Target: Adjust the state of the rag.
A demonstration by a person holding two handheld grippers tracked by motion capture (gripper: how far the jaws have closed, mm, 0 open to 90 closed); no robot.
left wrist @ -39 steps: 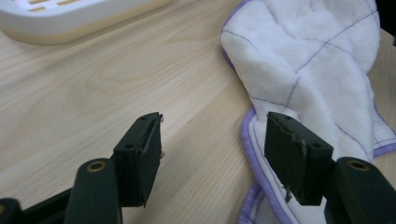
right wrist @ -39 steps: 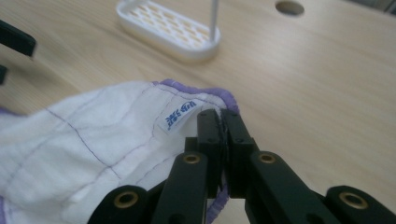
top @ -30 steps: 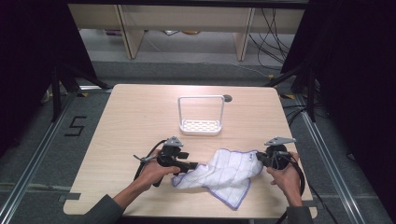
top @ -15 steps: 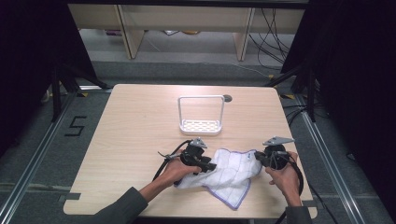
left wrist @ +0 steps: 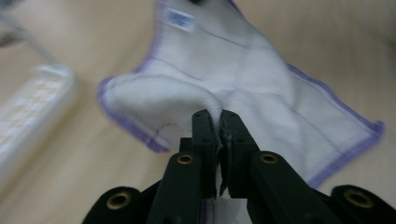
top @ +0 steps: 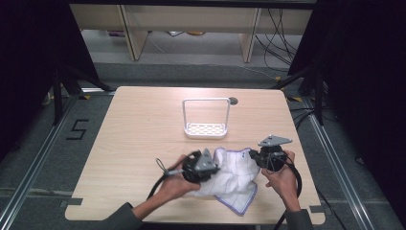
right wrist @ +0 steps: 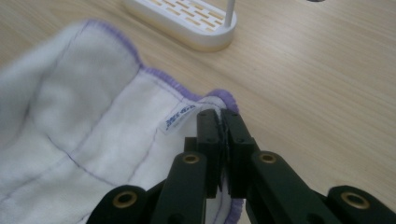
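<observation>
White cloth (top: 230, 173) with purple-stitched edge — crumpled, partly lifted off the table's near edge

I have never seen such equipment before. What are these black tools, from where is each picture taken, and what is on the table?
There is no robot here. A person sits at a wooden table and holds a hand tool in each hand. Each tool ends in a claw with two black jaws.

The wide picture comes from a camera fixed above the table. In it you see the left claw and the right claw. The other two pictures come from small cameras that ride on the tools and look along their jaws.

On the table lies a white cloth with a purple edge. Behind it stands a small white rack with a tall handle.

Both claws are shut on the cloth. The left claw has just been closing and now pinches a raised fold. The right claw pinches the corner near the label.
</observation>
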